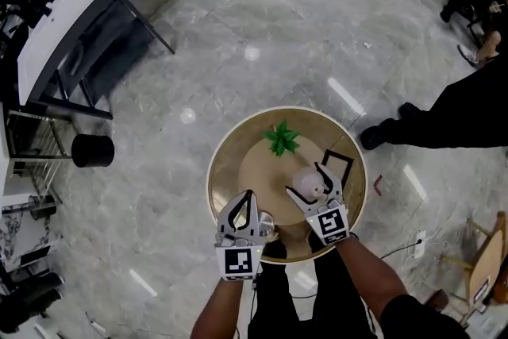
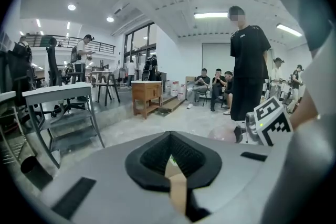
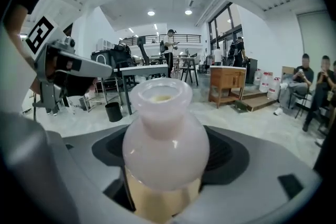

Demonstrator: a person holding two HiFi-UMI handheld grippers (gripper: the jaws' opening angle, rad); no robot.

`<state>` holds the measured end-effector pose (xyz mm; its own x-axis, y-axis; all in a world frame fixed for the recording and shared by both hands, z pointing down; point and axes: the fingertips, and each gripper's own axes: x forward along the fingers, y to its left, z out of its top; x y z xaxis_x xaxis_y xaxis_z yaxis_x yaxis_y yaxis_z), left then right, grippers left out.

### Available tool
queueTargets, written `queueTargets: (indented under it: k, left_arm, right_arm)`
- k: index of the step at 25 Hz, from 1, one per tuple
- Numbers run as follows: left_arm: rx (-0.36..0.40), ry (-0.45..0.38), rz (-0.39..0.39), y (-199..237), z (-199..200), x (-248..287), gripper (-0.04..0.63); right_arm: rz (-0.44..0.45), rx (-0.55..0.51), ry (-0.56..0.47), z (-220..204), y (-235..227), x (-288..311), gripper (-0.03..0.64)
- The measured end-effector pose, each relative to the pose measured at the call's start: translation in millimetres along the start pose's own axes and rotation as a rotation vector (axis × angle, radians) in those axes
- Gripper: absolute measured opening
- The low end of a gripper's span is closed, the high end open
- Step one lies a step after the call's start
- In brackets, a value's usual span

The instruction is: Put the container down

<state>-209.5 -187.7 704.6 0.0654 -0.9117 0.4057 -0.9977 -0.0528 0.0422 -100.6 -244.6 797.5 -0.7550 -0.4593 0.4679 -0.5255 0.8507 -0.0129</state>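
Right claw (image 1: pixel 316 188): closed on the container (image 3: pixel 164 149). Its jaws are spread about as wide as the belly and press on it from both sides, low down and below the shoulder.
Left claw (image 1: pixel 244 206): jaws brought together at the tips with nothing between them. It idles to the left of my right claw, over the near edge of the bench (image 1: pixel 230 171).
Container: a pale, frosted, bulb-shaped bottle with a short neck and a flared open mouth, standing upright in my right claw over the bench. I cannot tell whether its base touches the top yet.
Feel: I judge it to be glass or glazed ceramic, so it would be stiff, smooth and brittle. It looks light enough for one claw.
Slip: the rounded, glossy belly could slide up or down between the pads if I ease off too soon.
Hold: the widest part of the belly, where I have it now, seems the safest grip. The neck is narrower and would tip more easily.
Landing: bare bench lies right under my right claw. The plant (image 1: pixel 282 139) is beyond it, and a black frame (image 1: pixel 337 164) sits just to its right, close enough to mind.
Risk: a hard or tilted set-down could chip the base or topple the bottle, so I'd lower it level and open only once it stands.
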Motion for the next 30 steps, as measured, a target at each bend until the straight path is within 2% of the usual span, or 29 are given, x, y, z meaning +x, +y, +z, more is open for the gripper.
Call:
queueTargets:
  k: [6, 9, 12, 18, 30]
  left_arm:
    - [-0.019, 0.027, 0.014, 10.1, -34.7, 13.2, -0.008]
    - [-0.039, 0.034, 0.031, 16.0, -49.9, 15.7, -0.008]
    - [-0.048, 0.038, 0.045, 22.7, -57.6, 17.0, -0.008]
    - [-0.082, 0.042, 0.071, 36.5, -64.1, 19.4, -0.008]
    - [-0.107, -0.003, 0.046, 38.0, -45.6, 19.1, -0.008]
  right_arm:
    - [0.034, 0.000, 0.102, -54.6, 17.5, 39.3, 0.401]
    - [0.024, -0.029, 0.197, -81.1, 20.9, 55.2, 0.400]
    - [0.017, -0.060, 0.246, -100.2, 23.1, 71.1, 0.401]
    - [0.036, -0.063, 0.300, -120.8, 31.1, 92.6, 0.401]
    - [0.075, -0.068, 0.425, -160.1, 41.3, 95.4, 0.402]
